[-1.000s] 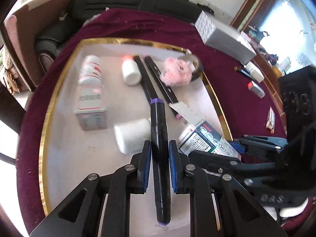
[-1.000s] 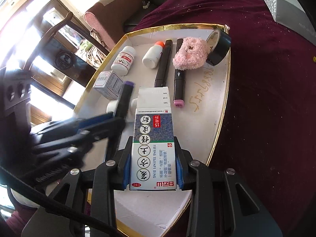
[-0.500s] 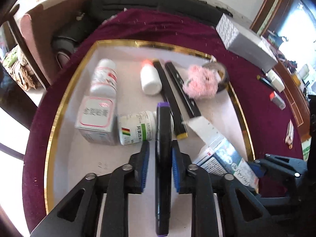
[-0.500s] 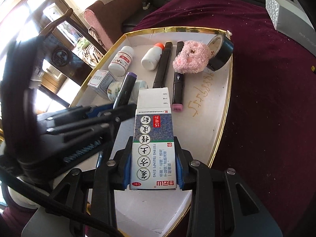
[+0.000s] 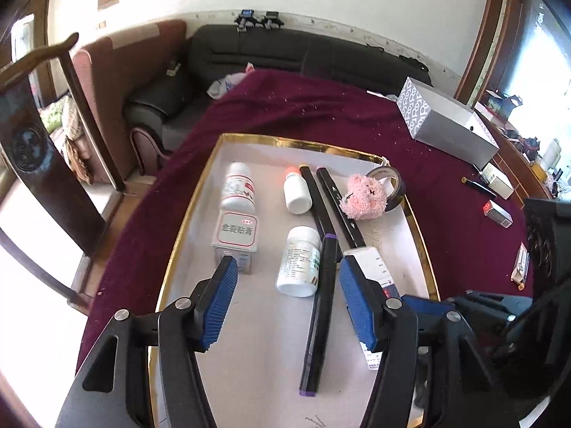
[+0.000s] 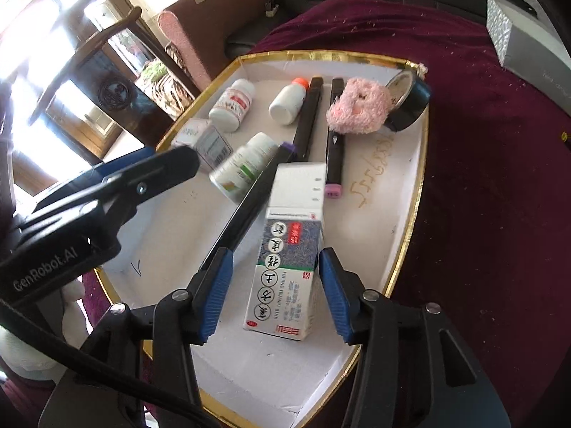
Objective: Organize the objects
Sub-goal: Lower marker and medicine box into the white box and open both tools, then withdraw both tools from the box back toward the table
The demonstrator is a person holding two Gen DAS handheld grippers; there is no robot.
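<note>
A white tray with a gold rim (image 5: 178,249) (image 6: 414,214) lies on a maroon cloth. My left gripper (image 5: 285,299) is open above it; a black marker with a purple cap (image 5: 321,306) (image 6: 249,207) lies loose on the tray between its fingers. My right gripper (image 6: 271,292) is open; a blue and white medicine box (image 6: 289,253) (image 5: 374,267) lies on the tray between its fingers. A white pill bottle (image 5: 299,260) (image 6: 246,164) lies beside the marker.
Farther back in the tray lie two black markers (image 5: 332,203), two white bottles (image 5: 237,187) (image 5: 296,192), a small box (image 5: 237,239), a pink plush (image 5: 364,199) and a tape roll (image 5: 392,185). A grey box (image 5: 446,121) sits on the cloth. A sofa (image 5: 285,57) stands behind.
Both grippers have opened and pulled back. The left one let go of the purple-capped marker, the right one let go of the medicine box; both lie on the tray.
</note>
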